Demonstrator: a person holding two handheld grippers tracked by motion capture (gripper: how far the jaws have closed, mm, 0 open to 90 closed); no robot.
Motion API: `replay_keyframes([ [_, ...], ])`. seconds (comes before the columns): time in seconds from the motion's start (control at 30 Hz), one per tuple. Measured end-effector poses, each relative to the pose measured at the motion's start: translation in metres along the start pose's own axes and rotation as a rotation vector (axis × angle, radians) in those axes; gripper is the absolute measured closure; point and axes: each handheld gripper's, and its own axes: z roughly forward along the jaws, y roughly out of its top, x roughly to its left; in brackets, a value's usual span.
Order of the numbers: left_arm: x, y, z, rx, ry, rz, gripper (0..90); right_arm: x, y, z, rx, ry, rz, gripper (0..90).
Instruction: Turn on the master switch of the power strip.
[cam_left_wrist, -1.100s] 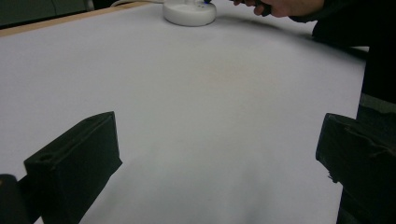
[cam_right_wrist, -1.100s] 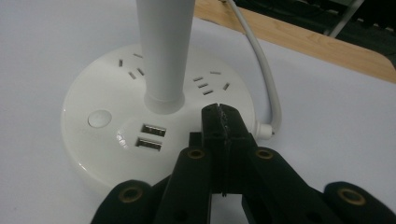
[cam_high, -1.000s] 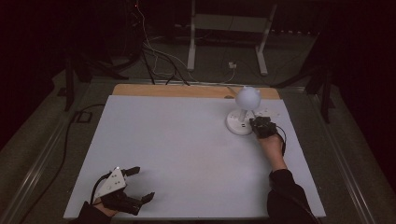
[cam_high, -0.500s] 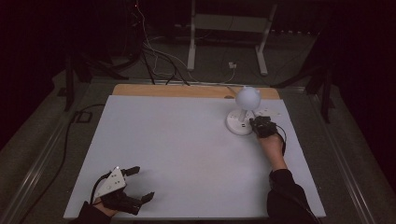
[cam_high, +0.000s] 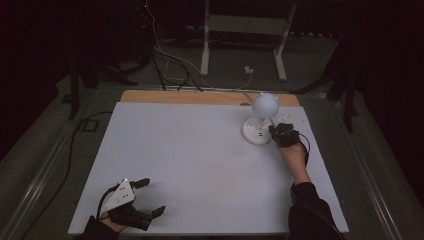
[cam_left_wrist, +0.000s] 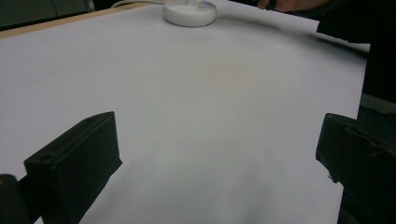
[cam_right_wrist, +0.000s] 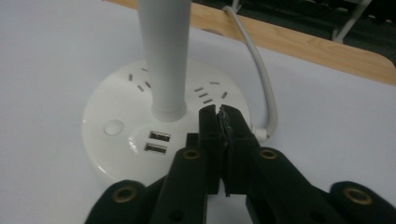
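Two grippers: right gripper (cam_right_wrist: 219, 114) over the lamp base (cam_right_wrist: 112, 154) beside its upright stem (cam_right_wrist: 166, 60), jaws nearly together, empty, just parting.
Left gripper (cam_high: 145, 197): far from the base, wide open, empty.

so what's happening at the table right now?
A person holds a tool in each hand. The right tool, jaws nearly together and just starting to part, with nothing between them, sits over the round white lamp base with sockets and USB ports. The left tool rests open at the white table's near corner.

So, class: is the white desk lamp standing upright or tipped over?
Upright: the lamp stands on its round base, flat on the table, with its stem rising straight.
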Motion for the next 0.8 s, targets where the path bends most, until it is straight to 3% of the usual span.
replay_keyframes([
  [0.37,0.000,0.000,-0.001,-0.002,0.001,-0.002,0.2,0.003,0.002,-0.008,0.017,0.077,0.012,50.8],
  [0.63,0.000,0.000,-0.001,-0.003,0.000,-0.003,0.2,0.010,0.008,-0.012,0.061,0.125,0.027,12.4],
  [0.73,0.001,0.000,-0.001,-0.003,0.000,-0.003,0.2,0.011,0.008,-0.013,0.076,0.152,0.034,1.9],
  [0.8,0.001,0.000,-0.001,-0.004,0.001,-0.004,0.2,0.010,0.007,-0.015,0.079,0.170,0.049,0.0],
])
